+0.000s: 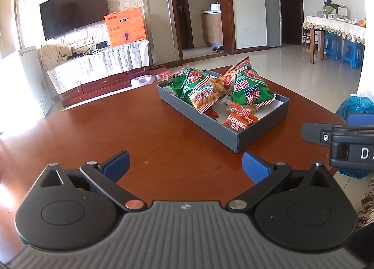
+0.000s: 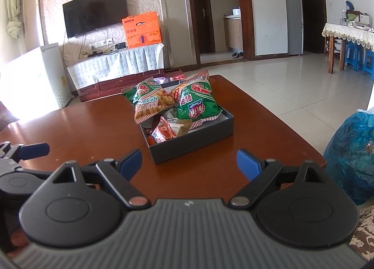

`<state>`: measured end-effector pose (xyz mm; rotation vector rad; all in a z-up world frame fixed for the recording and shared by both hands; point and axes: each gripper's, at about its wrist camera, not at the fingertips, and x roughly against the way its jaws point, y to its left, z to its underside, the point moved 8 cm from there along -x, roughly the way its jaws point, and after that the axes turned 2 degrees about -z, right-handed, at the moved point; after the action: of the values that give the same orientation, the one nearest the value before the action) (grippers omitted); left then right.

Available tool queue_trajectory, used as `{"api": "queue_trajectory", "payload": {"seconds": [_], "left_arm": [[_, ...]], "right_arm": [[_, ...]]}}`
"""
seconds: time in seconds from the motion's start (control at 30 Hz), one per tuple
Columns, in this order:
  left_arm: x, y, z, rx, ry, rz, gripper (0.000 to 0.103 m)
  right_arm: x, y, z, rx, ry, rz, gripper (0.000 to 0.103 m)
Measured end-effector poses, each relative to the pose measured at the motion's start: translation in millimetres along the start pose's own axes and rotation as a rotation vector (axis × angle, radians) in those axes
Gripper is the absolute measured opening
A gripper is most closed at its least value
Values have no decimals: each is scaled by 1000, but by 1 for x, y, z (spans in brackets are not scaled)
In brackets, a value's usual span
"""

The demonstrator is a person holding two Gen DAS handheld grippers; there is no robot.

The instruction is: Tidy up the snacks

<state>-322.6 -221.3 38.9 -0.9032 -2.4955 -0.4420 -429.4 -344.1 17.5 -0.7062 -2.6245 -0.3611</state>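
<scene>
A grey shallow box sits on the brown wooden table. Inside it lie two green prawn cracker bags, the second bag to the right, and small red and orange snack packets at the near end. My left gripper hovers open over the bare table, short of the box. In the right wrist view my right gripper is open too, just before the box's near wall, with nothing between its blue pads.
A blue plastic bag stands off the table's right edge. Across the room are a TV, an orange carton on a cloth-covered cabinet, and a dining table with blue stools. The right gripper's side shows in the left wrist view.
</scene>
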Motion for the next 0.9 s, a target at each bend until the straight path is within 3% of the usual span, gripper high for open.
{"api": "queue_trajectory", "payload": {"seconds": [0.4,0.53,0.9], "left_arm": [[0,0,0,1,0,7,103],[4,1,-3,-2,-43,3,102],[-2,-1,0,2,4,13,103]], "right_arm": [[-1,0,-1,3,0,0,90],[0,0,-1,2,0,0,90],[-1,0,1,-1,3,-2,90]]}}
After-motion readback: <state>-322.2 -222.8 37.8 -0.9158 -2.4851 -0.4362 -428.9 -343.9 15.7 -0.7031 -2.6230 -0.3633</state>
